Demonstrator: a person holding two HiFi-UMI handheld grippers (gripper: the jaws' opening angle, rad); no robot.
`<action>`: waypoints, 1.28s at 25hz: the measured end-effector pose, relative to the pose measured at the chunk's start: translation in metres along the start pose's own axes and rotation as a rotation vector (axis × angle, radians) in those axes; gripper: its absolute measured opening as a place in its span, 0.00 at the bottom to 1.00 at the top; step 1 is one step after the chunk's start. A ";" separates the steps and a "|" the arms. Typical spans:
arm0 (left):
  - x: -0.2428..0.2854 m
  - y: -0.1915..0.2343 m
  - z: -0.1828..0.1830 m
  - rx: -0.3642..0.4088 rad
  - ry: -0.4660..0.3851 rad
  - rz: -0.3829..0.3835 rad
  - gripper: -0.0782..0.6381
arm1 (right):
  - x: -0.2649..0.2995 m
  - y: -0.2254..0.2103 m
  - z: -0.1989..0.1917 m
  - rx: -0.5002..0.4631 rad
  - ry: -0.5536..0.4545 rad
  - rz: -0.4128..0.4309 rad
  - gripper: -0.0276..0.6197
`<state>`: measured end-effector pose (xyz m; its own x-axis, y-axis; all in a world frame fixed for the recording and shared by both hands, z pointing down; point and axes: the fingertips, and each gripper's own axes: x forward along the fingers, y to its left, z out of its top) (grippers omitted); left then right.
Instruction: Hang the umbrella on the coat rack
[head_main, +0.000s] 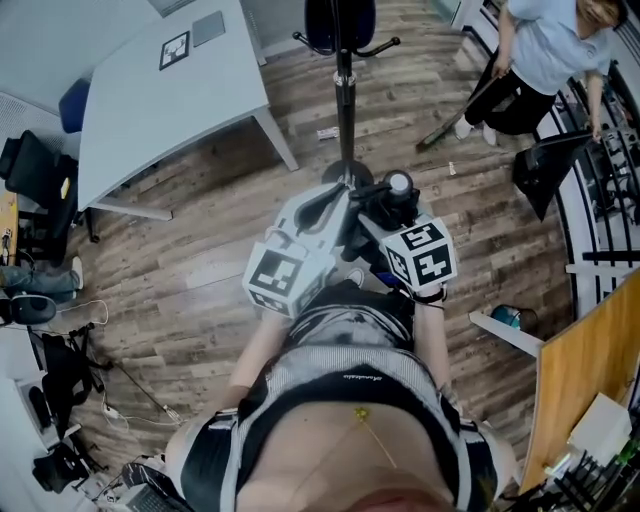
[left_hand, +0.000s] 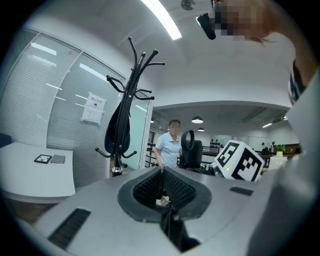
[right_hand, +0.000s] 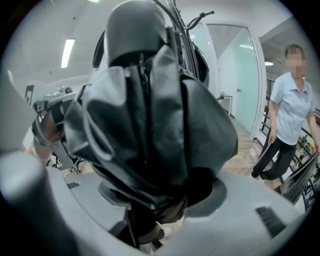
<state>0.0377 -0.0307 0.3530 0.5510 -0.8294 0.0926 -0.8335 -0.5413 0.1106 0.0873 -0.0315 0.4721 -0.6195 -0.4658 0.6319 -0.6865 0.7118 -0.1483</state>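
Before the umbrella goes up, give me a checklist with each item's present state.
1. Umbrella held: right gripper jaws clamp the folded black umbrella. Ok.
2. Strap: left gripper jaws are together on a thin dark strap; whether it is the umbrella's loop, cannot tell.
3. Free hook: the coat rack has bare upper hooks. Ok.
4. Within reach: the rack stands ahead, apart from both grippers. Not ok.
5. Bystander: the person with the broom stands apart from the rack. Ok.
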 end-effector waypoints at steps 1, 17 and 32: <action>0.000 0.000 0.001 0.001 -0.003 0.002 0.13 | 0.000 -0.001 0.001 -0.003 -0.001 0.000 0.44; 0.011 0.020 0.000 -0.011 0.010 -0.015 0.13 | 0.019 -0.017 0.008 0.017 0.026 -0.023 0.44; 0.042 0.064 0.011 0.019 0.013 -0.085 0.13 | 0.062 -0.042 0.034 0.072 0.054 -0.065 0.44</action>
<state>0.0074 -0.1014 0.3534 0.6204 -0.7784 0.0962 -0.7841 -0.6126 0.0995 0.0651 -0.1080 0.4913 -0.5524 -0.4796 0.6818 -0.7514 0.6406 -0.1582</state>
